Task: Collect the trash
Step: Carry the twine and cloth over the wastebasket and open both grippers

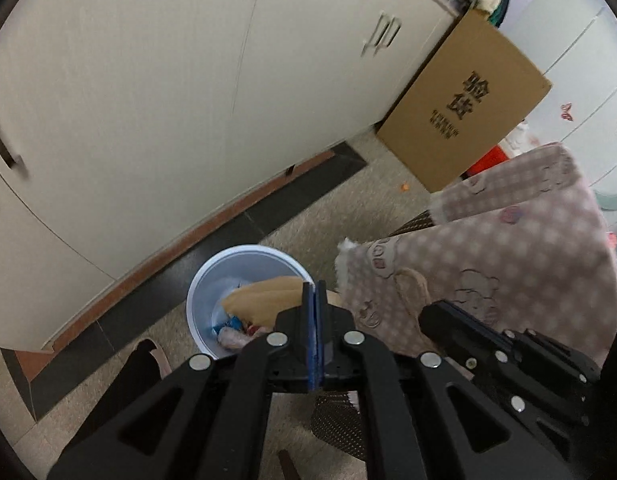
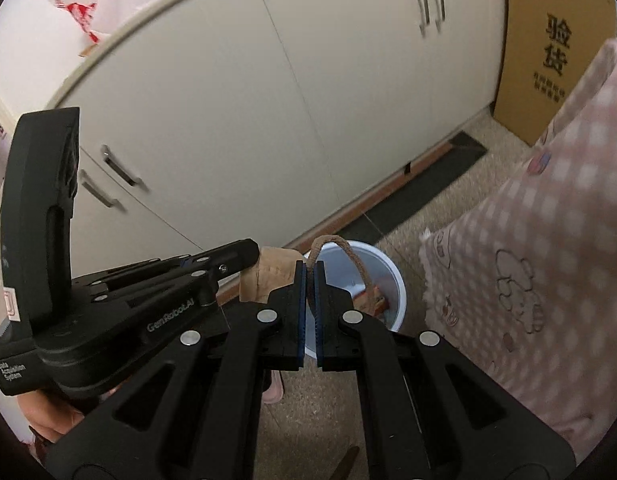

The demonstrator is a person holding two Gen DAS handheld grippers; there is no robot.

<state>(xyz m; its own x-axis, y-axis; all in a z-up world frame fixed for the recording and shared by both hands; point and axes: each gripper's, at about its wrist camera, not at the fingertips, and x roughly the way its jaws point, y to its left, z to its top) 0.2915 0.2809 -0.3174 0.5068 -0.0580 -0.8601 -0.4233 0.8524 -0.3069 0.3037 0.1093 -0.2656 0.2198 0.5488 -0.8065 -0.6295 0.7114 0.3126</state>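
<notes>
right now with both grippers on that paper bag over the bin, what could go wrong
1. The right gripper pinches only the bag's thin rope handle; it could slip out or tear off.
2. The brown paper bag looks nearly as wide as the white bin, which already holds trash, so it may catch on the rim or tip the bin.
3. The pink blanket hangs beside the bin and might snag.

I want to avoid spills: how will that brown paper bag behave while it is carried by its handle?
The brown paper bag looks creased, so it probably flexes. The right gripper pinches only the twisted cord handle, so the bag may swing. The left gripper steadies its edge over the white bin.
</notes>
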